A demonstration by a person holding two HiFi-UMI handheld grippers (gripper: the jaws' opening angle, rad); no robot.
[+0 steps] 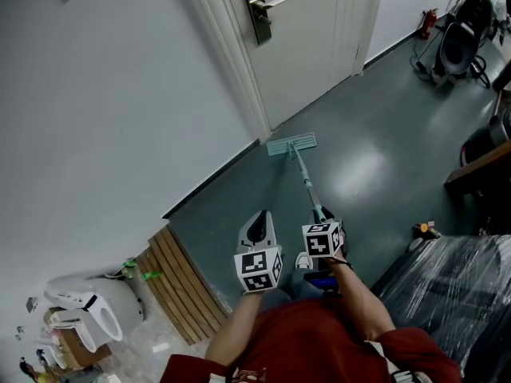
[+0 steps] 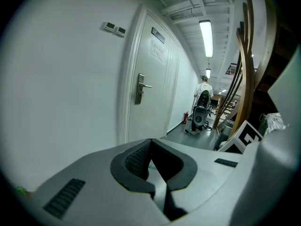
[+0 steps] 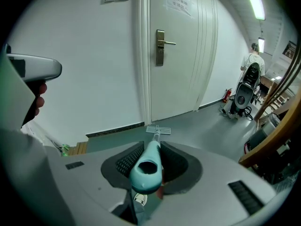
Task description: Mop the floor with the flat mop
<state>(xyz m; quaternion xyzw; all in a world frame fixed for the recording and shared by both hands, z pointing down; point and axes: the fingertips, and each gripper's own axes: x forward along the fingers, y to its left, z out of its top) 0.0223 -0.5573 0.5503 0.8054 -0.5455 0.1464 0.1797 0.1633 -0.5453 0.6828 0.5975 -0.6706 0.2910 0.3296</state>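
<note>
Right tongs (image 3: 151, 158) are clamped on the round teal plastic end of the mop handle (image 3: 147, 169), with ribbed black pads on either side of it. Left tongs (image 2: 154, 163) are drawn together with nothing between them, held just left of the right pair and clear of the handle. The slim pole runs forward and down to the flat rectangular mop head (image 1: 292, 144). It lies on the smooth, glossy grey-green floor (image 1: 375, 158), near the foot of a white panelled door (image 1: 311, 46).

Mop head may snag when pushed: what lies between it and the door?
Only bare floor, shown in the head view, between mop head and door.
</note>
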